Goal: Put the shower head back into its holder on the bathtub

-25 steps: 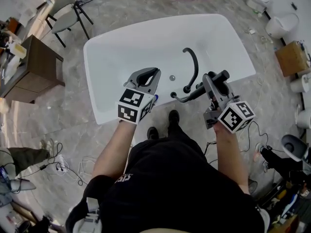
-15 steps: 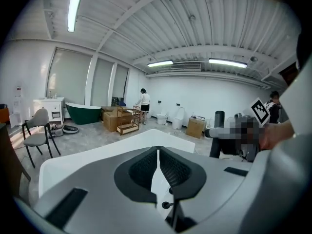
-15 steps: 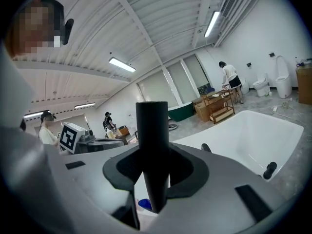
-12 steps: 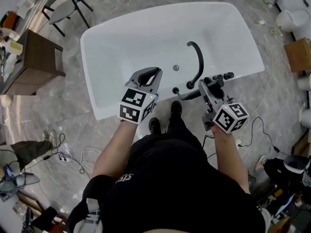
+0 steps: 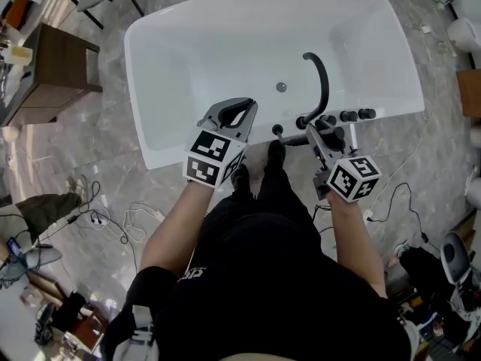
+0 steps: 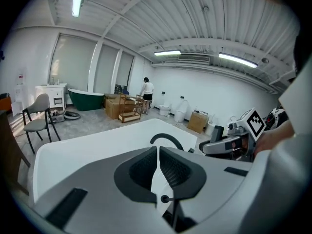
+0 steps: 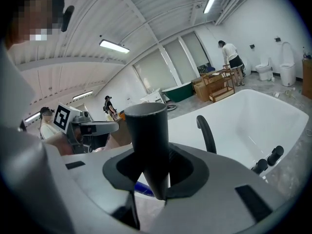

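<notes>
right gripper (image 7: 153, 172) jaws partly apart, clamped on dark handle of shower head (image 7: 145, 130), which sticks up past them; black faucet (image 7: 206, 130) and white bathtub (image 7: 253, 111) ahead to its right. left gripper view: left gripper (image 6: 158, 152) jaws pressed together, nothing between, faucet ahead. head view: shower head pokes out left of right gripper over near tub rim, taps (image 5: 347, 116) just ahead; left gripper over same rim, well apart.
</notes>
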A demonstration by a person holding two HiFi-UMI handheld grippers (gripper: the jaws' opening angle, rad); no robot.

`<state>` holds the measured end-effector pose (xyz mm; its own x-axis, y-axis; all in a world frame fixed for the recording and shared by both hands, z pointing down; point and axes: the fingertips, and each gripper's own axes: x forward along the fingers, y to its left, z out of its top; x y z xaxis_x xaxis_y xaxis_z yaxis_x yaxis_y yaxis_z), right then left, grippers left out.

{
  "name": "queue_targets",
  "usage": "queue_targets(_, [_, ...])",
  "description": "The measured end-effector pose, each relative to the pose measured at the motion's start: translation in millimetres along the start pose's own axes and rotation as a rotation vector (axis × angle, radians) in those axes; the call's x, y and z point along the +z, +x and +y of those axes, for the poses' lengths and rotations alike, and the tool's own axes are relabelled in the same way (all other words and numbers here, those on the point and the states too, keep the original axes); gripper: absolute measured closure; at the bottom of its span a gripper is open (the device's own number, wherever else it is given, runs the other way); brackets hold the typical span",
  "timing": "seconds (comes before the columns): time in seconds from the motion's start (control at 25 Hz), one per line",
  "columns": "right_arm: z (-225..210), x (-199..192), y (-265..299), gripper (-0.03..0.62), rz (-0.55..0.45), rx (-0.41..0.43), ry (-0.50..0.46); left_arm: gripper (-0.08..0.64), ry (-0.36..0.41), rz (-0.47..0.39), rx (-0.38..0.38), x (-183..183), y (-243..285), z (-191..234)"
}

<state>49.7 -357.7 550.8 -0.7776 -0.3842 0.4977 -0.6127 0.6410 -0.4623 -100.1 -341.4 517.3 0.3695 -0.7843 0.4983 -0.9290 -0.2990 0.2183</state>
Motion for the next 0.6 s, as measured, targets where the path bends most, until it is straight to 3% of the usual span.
queue_targets(0.4, [-38, -55, 60, 0.465, 0.132, 0.025, -0.069, 0.531, -0.041, 0.077, 0.048, -38, 18, 5])
queue_targets(0.6, [-55, -83, 90, 0.463, 0.164, -0.007, -0.102, 0.531, -0.064, 0.11, 0.06, -64, 16, 6])
